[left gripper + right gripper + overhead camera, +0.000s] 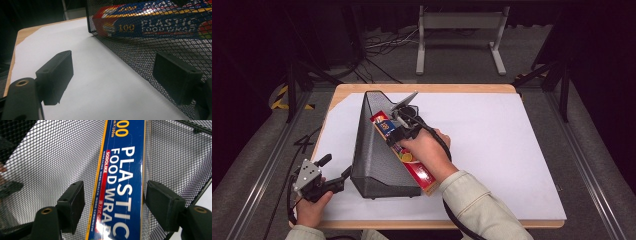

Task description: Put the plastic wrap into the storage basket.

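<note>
Black mesh basket at surface's near left, plastic food wrap box lying inside | right tongs straddle box, pads off it, no grip | left tongs open, empty, beside mesh | risk: long box snags mesh or slides out if nudged.

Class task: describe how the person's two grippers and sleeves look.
Both sleeves are pale beige. The left gripper is black with a grey three-cornered plate on top. The right gripper is black and trails a black cable. Their jaw pads are black blocks.

Dark lab: curtains, cables
</note>
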Motion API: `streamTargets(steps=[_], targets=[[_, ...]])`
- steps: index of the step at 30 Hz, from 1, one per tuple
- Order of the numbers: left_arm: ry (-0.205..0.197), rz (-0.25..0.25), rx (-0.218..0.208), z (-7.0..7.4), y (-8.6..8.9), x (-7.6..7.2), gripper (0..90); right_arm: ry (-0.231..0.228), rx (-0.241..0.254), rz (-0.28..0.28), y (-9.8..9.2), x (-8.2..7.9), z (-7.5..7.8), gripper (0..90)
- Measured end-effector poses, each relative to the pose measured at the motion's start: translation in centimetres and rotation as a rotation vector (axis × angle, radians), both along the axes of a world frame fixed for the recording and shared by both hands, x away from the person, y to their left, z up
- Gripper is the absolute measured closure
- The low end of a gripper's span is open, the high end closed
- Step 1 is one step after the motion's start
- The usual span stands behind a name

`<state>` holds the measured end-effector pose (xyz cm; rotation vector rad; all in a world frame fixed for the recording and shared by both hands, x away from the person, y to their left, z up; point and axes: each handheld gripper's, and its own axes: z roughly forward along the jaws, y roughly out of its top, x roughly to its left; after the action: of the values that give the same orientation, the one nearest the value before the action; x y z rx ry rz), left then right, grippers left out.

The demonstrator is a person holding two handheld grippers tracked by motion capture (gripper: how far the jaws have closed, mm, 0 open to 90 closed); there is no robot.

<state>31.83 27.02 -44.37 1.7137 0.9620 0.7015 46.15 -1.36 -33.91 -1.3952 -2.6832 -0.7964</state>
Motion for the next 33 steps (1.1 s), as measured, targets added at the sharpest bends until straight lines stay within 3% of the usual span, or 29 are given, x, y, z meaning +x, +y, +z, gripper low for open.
streamTargets(steps=[2,8,9,11,17,21,23,24,33], targets=[[-0.001,0.003,-0.003,0.0,0.1,0.0,17.7,-0.006,0.028,0.009,-0.5,-0.1,0.2,32.9],[-0.002,0.006,-0.002,-0.1,0.1,-0.1,17.7,-0.149,0.095,0.043,-2.1,-0.8,1.7,28.7],[-0.002,0.006,-0.002,-0.1,0.1,-0.1,17.7,-0.149,0.095,0.043,-2.1,-0.8,1.7,28.7],[0.0,0.012,-0.003,-0.1,0.2,-0.2,17.7,-0.223,0.113,0.067,-2.7,-1.2,2.5,25.5],[0.003,0.02,-0.004,-0.1,0.5,-0.4,17.6,-0.357,0.182,0.156,-4.2,-2.7,4.0,21.6],[0.001,0.024,-0.006,-0.1,0.5,-0.3,17.6,-0.472,0.184,0.207,-5.4,-4.1,4.9,18.3],[0.0,0.023,-0.004,-0.1,0.5,-0.3,17.4,-0.49,0.192,0.215,-5.7,-4.3,5.1,17.3],[0.0,0.023,-0.004,-0.1,0.4,-0.3,17.4,-0.52,0.218,0.228,-6.5,-4.8,5.5,15.1],[-0.002,0.023,-0.011,0.0,0.4,-0.1,17.1,-0.586,0.268,0.268,-9.3,-6.0,6.3,8.5]])
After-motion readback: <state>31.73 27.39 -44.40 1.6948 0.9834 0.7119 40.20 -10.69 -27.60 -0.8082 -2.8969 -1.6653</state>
